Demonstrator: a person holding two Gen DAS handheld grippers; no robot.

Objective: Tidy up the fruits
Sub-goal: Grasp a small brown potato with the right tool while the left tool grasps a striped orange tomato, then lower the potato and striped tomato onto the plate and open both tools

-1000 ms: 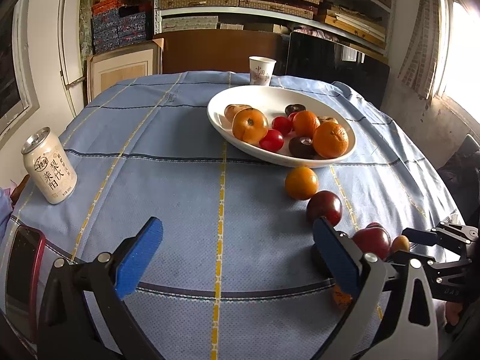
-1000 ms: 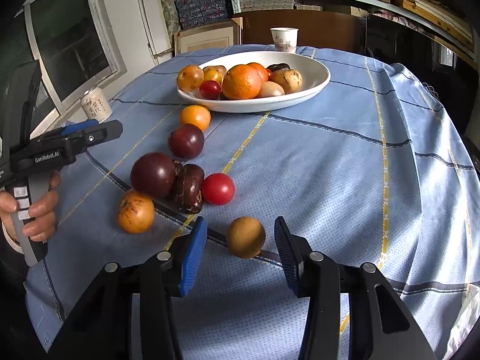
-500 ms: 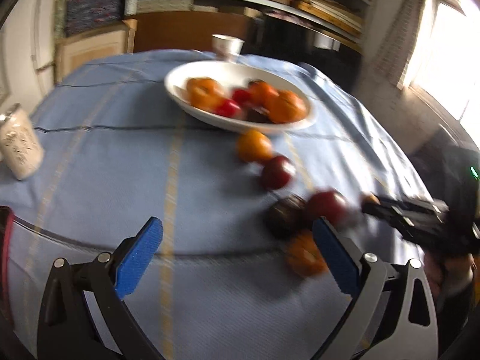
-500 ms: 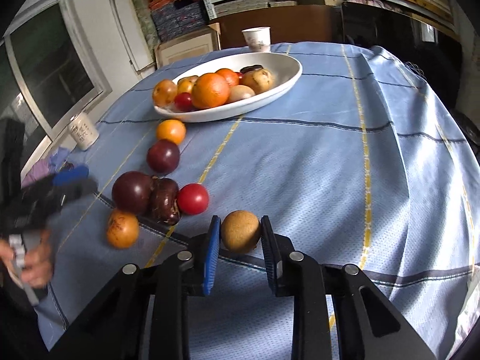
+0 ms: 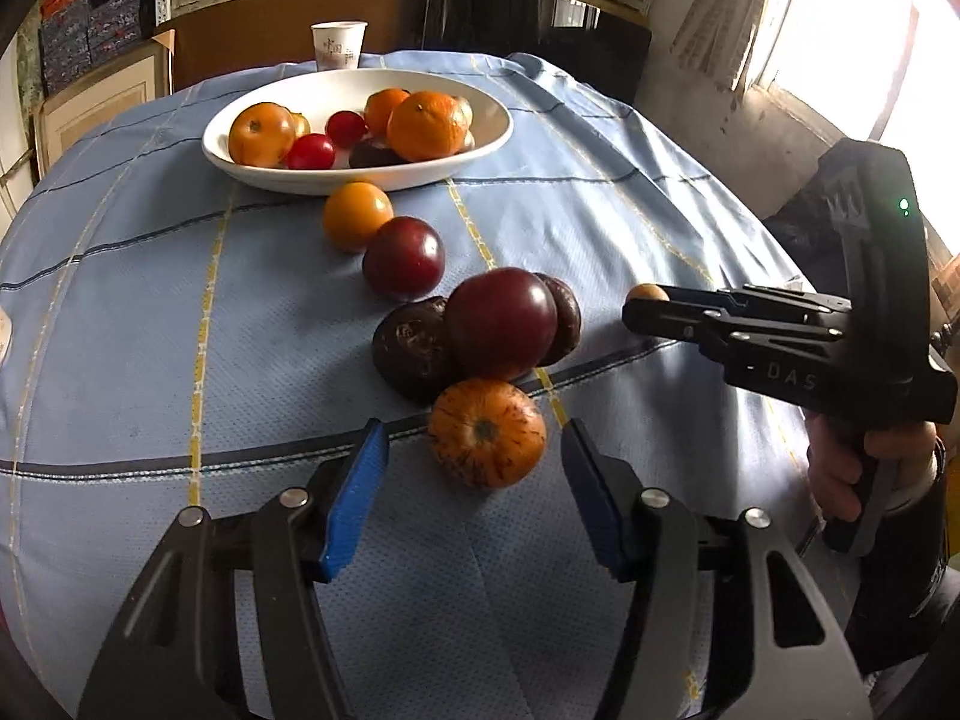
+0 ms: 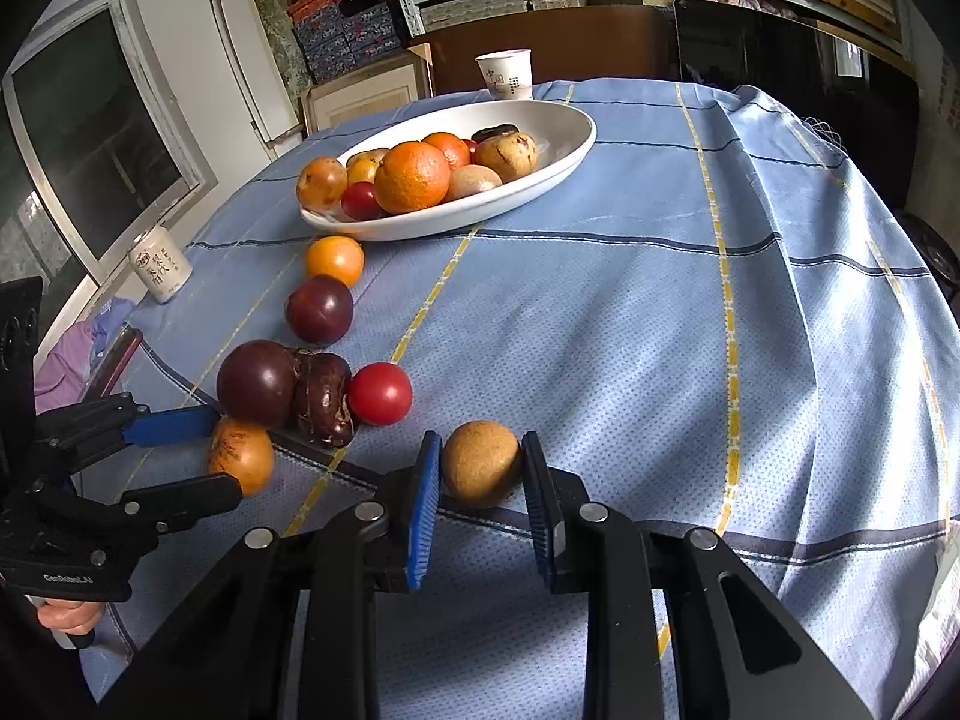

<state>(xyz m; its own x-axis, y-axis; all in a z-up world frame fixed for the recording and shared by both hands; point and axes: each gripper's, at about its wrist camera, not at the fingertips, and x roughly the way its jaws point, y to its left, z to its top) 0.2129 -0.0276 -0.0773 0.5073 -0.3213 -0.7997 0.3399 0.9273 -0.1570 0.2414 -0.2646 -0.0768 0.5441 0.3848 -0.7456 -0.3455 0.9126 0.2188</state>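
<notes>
On the cloth-covered surface (image 6: 630,330), short of the white bowl (image 6: 558,162), the right tongs (image 6: 480,474) pinch a firm, round brown fruit (image 6: 480,462) across its middle. The left tongs (image 5: 474,462) have just been narrowing round a speckled orange fruit (image 5: 487,432), pads not yet touching; it looks smooth and likely to roll.

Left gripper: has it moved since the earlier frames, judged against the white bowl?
Yes. The left gripper has swung rightward past the white bowl, and its jaws have just been closing around, not yet pressing, the speckled orange fruit.

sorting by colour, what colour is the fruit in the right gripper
Tan-brown fruit; right wrist view shows it best.
</notes>
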